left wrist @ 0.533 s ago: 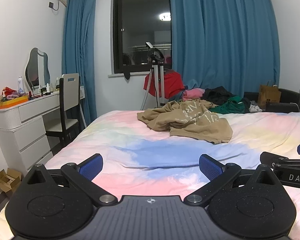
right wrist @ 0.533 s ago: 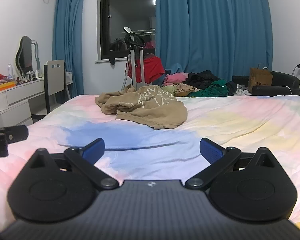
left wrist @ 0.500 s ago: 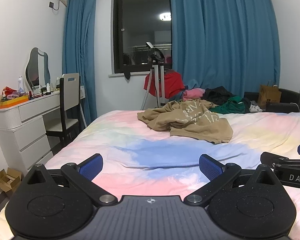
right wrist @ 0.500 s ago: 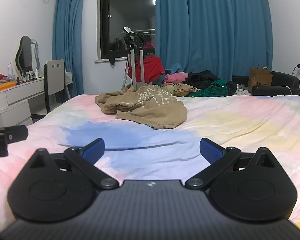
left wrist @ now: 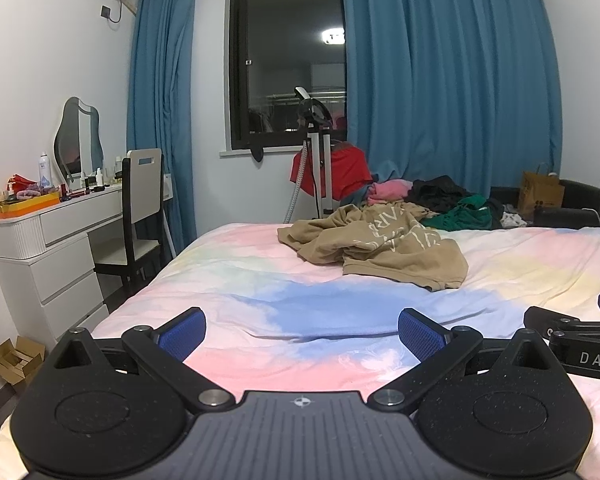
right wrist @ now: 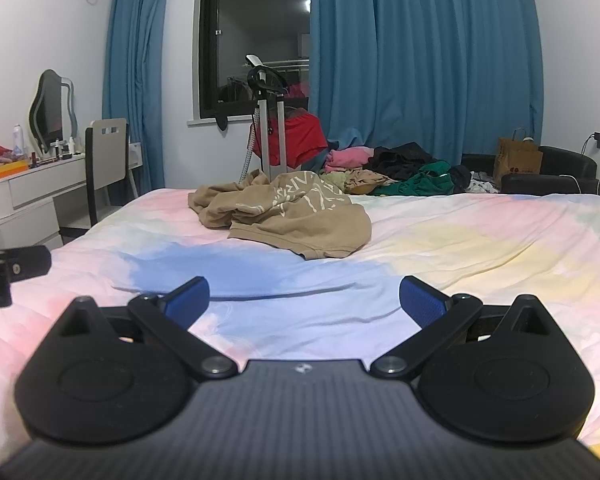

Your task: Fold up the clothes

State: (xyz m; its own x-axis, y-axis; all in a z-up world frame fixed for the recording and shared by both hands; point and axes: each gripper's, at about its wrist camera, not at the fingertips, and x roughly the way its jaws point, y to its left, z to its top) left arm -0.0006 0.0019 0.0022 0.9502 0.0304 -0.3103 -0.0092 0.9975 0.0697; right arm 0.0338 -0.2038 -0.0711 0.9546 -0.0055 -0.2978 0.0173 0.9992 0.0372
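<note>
Left gripper (left wrist: pixel 302 330): released, blue pads spread wide, nothing between them, held low over the near part of the bed (left wrist: pixel 228 280). Right gripper (right wrist: pixel 304 298): likewise released and empty, level with the left one and just beside it on its right.

Tan sweatshirt (left wrist: pixel 380 248): crumpled in a heap on the bed, well ahead of both grippers, slightly right of the left gripper's centreline and slightly left of the right gripper's (right wrist: pixel 288 216). Not touched by either.

Beyond it, at the far edge of the bed, lies a pile of clothes (right wrist: pixel 396 168), pink, black and green.

Compared with half a second earlier: no discernible change in either gripper, the sweatshirt or the pile.
</note>
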